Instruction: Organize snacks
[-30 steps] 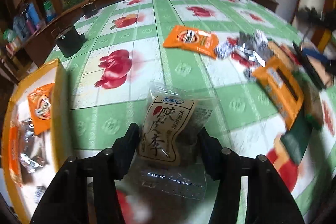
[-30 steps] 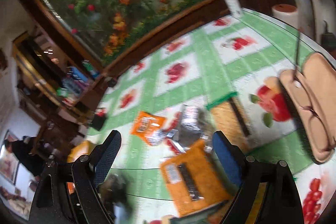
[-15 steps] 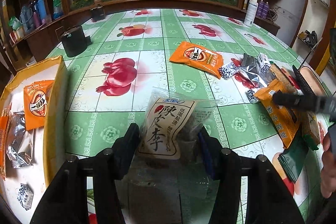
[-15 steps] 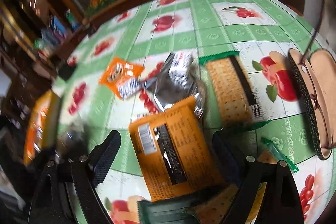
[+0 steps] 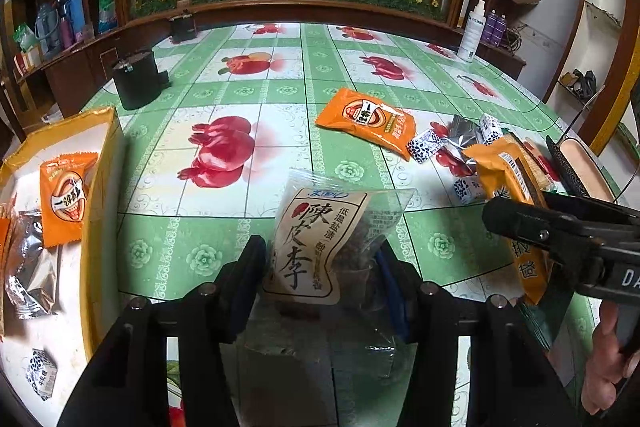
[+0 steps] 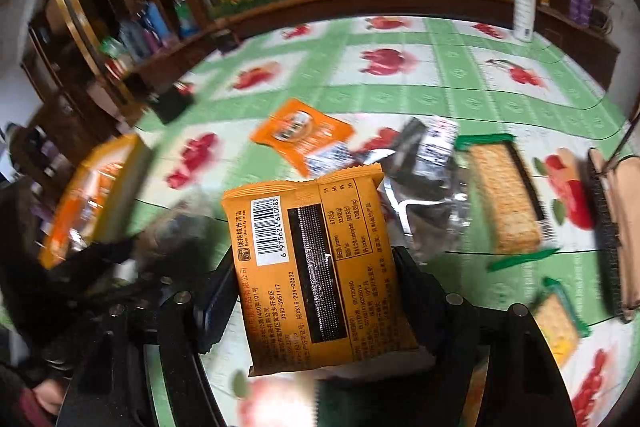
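A green checked fruit-print cloth covers the bench before a planted glass tank. Two orange round-logo packets show: one in the yellow tray at left, one loose mid-bench. The left gripper is clamped on one clear dried-plum bag, held as before. The right gripper, which hung over the pile a second ago, now straddles the orange barcode packet, its jaws closing; contact is unclear

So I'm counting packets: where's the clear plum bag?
In the left wrist view, the plum bag sits between the left gripper fingers, right of the yellow box.
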Available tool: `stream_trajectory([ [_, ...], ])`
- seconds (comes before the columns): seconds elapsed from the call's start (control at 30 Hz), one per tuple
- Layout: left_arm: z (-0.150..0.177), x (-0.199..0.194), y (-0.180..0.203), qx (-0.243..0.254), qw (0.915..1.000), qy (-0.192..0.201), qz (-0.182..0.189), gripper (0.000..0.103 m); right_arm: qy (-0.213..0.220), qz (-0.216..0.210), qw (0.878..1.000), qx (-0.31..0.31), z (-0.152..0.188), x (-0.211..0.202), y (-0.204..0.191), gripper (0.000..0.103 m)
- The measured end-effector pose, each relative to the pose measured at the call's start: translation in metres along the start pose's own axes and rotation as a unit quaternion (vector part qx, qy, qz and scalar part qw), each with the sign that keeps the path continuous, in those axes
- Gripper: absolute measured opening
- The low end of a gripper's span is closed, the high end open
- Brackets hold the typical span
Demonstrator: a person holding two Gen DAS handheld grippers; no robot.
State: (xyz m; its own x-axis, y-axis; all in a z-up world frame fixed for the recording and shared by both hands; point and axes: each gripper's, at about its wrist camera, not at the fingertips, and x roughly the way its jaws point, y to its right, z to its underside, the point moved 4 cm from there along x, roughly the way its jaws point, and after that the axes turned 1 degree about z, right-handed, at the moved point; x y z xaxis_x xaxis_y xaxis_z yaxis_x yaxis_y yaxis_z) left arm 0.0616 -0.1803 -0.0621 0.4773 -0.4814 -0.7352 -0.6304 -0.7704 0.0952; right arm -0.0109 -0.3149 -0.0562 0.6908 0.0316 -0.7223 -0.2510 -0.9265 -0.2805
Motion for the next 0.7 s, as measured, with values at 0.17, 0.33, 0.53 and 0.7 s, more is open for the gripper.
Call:
stream_trajectory([
  [0.17, -0.003, 0.001, -0.001, 0.003, 1.0000, 0.007, -0.005, 0.050, -0.011, 0.006, 1.000, 0.008, 0.002, 0.010, -0.007, 0.077],
  [0.33, -0.002, 0.001, 0.000, 0.008, 0.9999, 0.010, -0.009, 0.050, -0.009, -0.005, 1.000, 0.015, 0.001, 0.008, -0.011, 0.077],
  [0.53, -0.004, 0.000, -0.001, 0.003, 0.9999, 0.010, 0.002, 0.049, -0.010, -0.008, 1.000, 0.025, 0.000, 0.009, -0.007, 0.077],
  [0.7, -0.004, -0.001, 0.004, 0.003, 0.9997, 0.006, 0.024, 0.048, -0.013, -0.007, 0.999, 0.039, -0.002, 0.011, 0.001, 0.077],
])
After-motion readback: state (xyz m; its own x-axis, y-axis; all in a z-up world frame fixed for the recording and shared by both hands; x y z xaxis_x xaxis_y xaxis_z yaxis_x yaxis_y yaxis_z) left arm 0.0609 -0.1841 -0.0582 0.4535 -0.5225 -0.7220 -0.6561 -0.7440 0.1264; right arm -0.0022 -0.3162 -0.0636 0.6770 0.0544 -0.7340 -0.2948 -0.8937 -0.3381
